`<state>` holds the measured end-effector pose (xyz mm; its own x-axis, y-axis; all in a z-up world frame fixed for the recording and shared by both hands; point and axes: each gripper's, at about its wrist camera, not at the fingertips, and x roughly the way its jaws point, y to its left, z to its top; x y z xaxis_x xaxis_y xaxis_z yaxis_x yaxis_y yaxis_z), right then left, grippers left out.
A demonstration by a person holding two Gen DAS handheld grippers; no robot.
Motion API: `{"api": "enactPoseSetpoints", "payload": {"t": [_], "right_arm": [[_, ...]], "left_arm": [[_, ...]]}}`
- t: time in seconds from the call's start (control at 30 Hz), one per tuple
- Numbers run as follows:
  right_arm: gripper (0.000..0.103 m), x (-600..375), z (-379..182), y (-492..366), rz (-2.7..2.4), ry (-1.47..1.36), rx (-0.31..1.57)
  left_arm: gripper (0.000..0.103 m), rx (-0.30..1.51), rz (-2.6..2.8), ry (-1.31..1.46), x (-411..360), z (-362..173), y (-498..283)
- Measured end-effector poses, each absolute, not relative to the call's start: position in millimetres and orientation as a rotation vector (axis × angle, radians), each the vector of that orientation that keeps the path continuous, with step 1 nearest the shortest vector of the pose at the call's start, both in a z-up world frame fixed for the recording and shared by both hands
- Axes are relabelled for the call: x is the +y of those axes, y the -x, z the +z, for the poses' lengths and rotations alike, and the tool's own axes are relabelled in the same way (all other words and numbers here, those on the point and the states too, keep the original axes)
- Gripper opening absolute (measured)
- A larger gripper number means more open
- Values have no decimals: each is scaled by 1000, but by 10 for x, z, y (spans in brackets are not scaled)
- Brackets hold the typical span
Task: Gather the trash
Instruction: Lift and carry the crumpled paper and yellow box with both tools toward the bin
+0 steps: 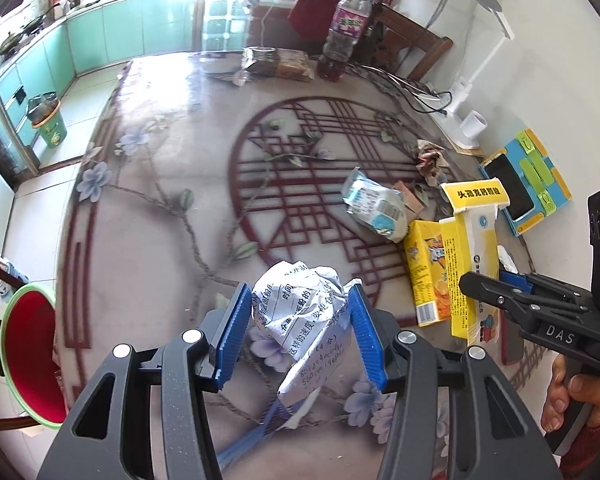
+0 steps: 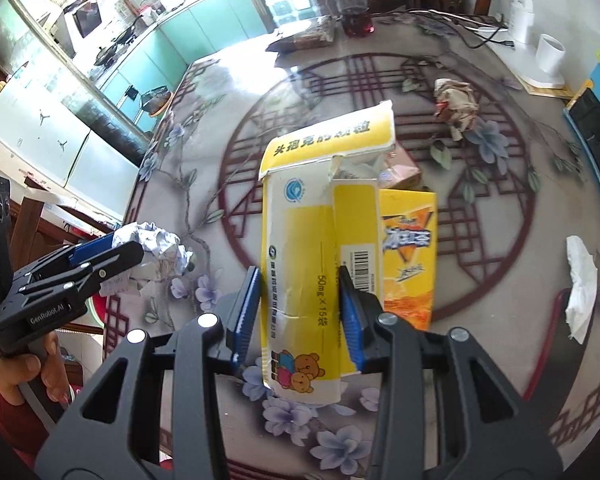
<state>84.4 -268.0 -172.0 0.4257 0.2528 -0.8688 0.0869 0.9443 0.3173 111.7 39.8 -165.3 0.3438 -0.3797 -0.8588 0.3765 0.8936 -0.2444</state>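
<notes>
My left gripper (image 1: 298, 300) is shut on a crumpled sheet of printed white paper (image 1: 304, 320) and holds it over the table's near edge; it also shows in the right wrist view (image 2: 152, 252). My right gripper (image 2: 300, 280) is shut on a torn yellow-and-white medicine box (image 2: 304, 260), held above the table; the box also shows in the left wrist view (image 1: 474, 264). A yellow juice carton (image 2: 408, 248) lies flat beside it. A crumpled white-blue wrapper (image 1: 374, 204), a crumpled brownish paper ball (image 2: 458, 106) and a white tissue (image 2: 580, 288) lie on the table.
The round table (image 1: 172, 208) has a floral glass top. A red basin with a green rim (image 1: 32, 356) sits low at its left. A plastic bottle (image 1: 342, 36), a food packet (image 1: 278, 62), a white cup (image 2: 550, 54), a lamp base and a phone on a blue tray (image 1: 522, 184) stand farther back. A green bin (image 1: 48, 120) stands on the kitchen floor.
</notes>
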Motion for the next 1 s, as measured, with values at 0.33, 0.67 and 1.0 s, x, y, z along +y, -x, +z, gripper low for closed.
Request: {"api": "enactPoseSetpoints", "payload": {"t": [0.33,0.67,1.0], "right_arm": [[37,-2222,-1743,-1190,174,-262,1161],[38,-1717,-1842,-1466,232,-131,1227],[38,-1229,-1660,-1487,307,-107,1161]], "left_arm": [[48,1114,-357,68,1095,-1686,-1106],[48,1097,-219,174,1798,-1733,-966],[48,1093,-174,204,2130,-1756,-949]]}}
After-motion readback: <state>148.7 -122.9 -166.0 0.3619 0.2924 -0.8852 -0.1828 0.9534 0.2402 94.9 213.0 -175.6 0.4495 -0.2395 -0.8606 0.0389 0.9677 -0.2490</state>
